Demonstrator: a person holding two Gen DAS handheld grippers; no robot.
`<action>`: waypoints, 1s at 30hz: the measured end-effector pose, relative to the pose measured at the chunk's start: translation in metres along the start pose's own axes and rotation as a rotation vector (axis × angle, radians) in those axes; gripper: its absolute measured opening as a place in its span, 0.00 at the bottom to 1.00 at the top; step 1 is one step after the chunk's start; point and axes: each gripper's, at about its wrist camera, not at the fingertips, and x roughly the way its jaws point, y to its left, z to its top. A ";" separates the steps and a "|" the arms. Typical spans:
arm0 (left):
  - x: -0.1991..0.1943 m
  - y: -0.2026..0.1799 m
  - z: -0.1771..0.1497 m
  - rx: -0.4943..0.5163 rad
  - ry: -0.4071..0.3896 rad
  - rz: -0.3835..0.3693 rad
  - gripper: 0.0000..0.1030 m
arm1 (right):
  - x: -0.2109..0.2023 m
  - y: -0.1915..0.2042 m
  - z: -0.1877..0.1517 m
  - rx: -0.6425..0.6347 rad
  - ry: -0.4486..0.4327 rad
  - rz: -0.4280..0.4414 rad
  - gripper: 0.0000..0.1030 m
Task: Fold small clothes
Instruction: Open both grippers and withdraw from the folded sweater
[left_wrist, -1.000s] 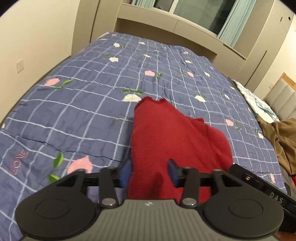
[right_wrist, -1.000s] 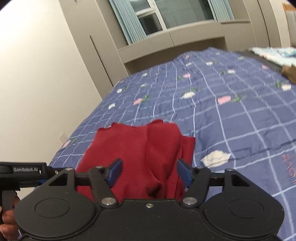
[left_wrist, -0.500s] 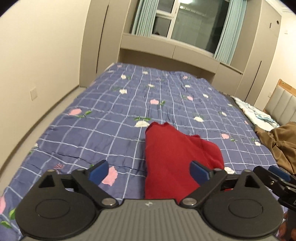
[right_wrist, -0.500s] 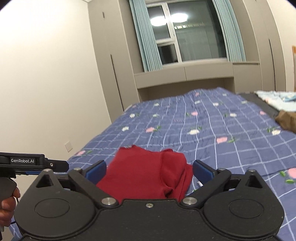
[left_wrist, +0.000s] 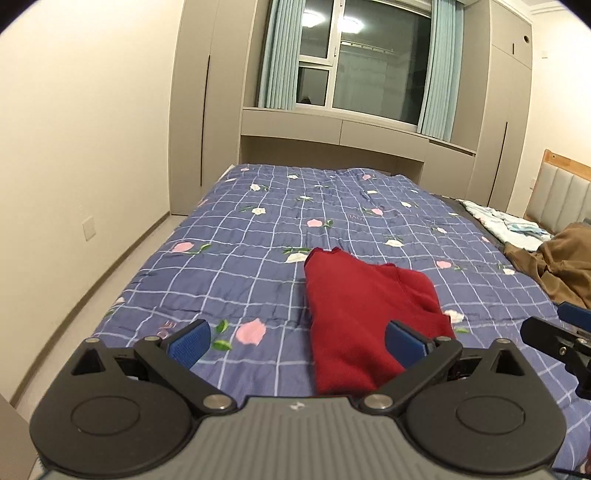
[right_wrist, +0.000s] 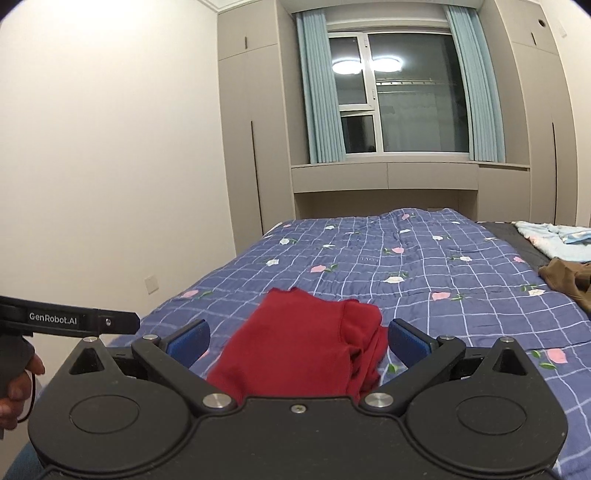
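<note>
A folded red knit garment (left_wrist: 365, 310) lies on the blue checked floral bedspread (left_wrist: 258, 258) near the bed's front edge. It also shows in the right wrist view (right_wrist: 306, 343). My left gripper (left_wrist: 297, 341) is open and empty, held above and behind the garment's left part. My right gripper (right_wrist: 297, 339) is open and empty, held back from the garment, which shows between its blue pads. The right gripper's tip shows at the right edge of the left wrist view (left_wrist: 565, 328). The left gripper's body shows at the left of the right wrist view (right_wrist: 70, 319).
A brown garment (left_wrist: 561, 266) lies crumpled at the bed's right side, with a light blue patterned cloth (left_wrist: 509, 225) behind it. A wall (left_wrist: 74, 166) runs along the left of the bed. Wardrobes and a window (right_wrist: 402, 96) stand at the far end.
Both grippers opened wide and let go of the red garment, then pulled back and up from it. The garment now lies folded on the bedspread.
</note>
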 end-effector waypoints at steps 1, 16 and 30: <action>-0.004 0.000 -0.004 0.003 -0.001 0.002 0.99 | -0.003 0.003 -0.002 -0.008 0.002 -0.002 0.99; -0.023 0.014 -0.048 -0.026 0.059 0.009 0.99 | -0.028 0.008 -0.030 -0.011 0.052 -0.026 0.99; -0.022 0.017 -0.052 -0.034 0.074 0.010 0.99 | -0.025 0.006 -0.033 -0.009 0.069 -0.017 0.99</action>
